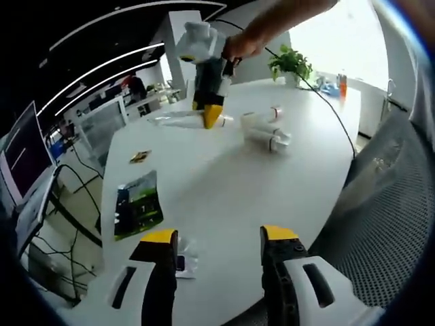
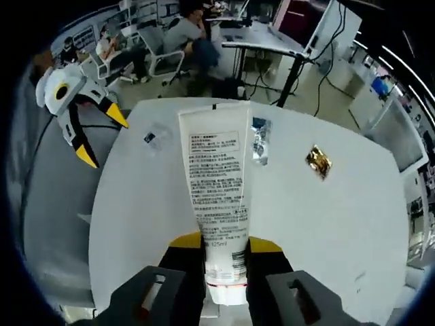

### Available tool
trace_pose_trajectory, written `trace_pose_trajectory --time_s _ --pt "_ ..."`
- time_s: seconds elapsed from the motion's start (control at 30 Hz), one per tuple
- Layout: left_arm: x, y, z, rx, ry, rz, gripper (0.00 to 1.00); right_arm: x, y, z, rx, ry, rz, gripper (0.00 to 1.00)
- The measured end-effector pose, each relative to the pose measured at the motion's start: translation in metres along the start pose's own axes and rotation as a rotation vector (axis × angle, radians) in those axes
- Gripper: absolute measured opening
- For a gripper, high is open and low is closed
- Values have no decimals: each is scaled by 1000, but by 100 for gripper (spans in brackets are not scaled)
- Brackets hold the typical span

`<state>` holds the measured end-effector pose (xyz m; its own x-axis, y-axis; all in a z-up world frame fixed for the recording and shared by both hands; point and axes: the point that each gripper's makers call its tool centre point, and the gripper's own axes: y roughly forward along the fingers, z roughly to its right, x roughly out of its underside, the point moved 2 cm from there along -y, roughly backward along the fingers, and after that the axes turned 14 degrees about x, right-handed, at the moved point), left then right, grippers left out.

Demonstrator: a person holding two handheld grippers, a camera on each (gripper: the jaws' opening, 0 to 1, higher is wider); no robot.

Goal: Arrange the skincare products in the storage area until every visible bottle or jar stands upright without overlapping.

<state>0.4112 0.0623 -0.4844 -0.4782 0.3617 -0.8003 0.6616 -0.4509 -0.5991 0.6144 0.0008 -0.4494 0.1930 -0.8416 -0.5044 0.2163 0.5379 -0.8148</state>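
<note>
Right gripper (image 2: 224,255) clamped on one flat white plastic tube (image 2: 216,197), left gripper (image 1: 219,246) spread wide, glossy white table (image 1: 224,197) beneath, two foil sachets (image 2: 259,144) beside tube.

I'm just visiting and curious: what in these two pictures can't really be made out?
- Tube, right gripper view: print too small to read; its cap end is hidden between the right gripper's jaws.
- Bottles, left gripper view: far off and small, so their number and labels are unclear.
- Green packet, left gripper view: blurred, contents unreadable.
</note>
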Motion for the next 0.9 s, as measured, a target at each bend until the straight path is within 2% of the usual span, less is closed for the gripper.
trace_pose_trajectory --time_s 0.13,0.4,0.5,0.57,0.7,0.9 --pt "-3 -1 1 -2 16 12 45 -13 -18 -7 37 152 90 15" --pt "-5 -2 2 4 22 21 46 -20 -49 -34 81 411 236 16" --pt "-10 -7 -5 -29 11 61 45 -15 -58 -47 77 433 236 16" --pt "-10 -6 -4 -17 -1 61 46 -12 -64 -54 90 429 236 16" --pt "-11 -4 1 1 24 58 47 -6 -77 -69 114 450 253 16" --pt "-15 -6 0 5 18 85 46 0 -94 -93 143 552 295 17"
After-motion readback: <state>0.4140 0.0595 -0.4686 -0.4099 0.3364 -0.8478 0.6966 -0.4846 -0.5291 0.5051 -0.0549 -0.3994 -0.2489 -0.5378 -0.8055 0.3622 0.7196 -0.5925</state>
